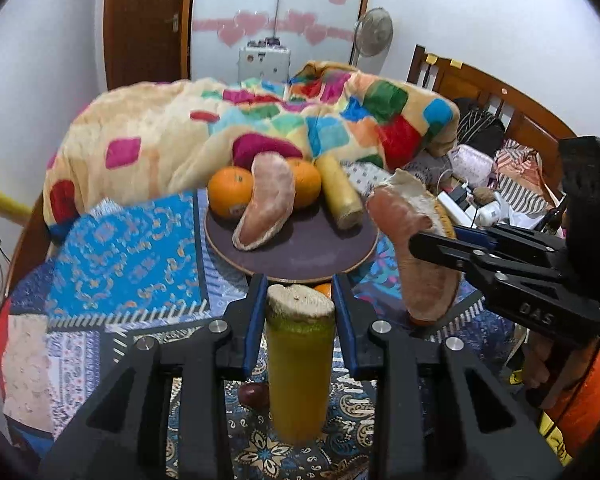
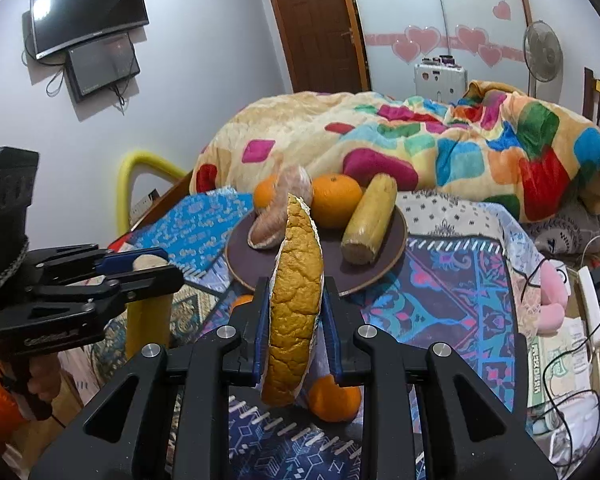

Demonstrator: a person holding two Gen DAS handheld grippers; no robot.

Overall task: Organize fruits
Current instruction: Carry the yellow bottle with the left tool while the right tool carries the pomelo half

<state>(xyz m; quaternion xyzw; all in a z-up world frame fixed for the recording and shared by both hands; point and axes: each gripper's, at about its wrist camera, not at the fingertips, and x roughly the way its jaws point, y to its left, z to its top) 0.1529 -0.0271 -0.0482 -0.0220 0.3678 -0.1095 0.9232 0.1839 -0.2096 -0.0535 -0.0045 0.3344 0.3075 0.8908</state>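
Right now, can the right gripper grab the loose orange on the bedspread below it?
Probably not: the right gripper is shut on a pomelo wedge, so its jaws are occupied. The orange itself lies uncovered.

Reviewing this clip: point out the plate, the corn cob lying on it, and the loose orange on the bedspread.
plate [image 2: 380, 266]: right wrist view, bare dark surface near its front rim.
corn cob [image 2: 370, 220]: right wrist view, middle of its wrapped length.
loose orange [image 2: 334, 400]: right wrist view, centre of its visible peel.
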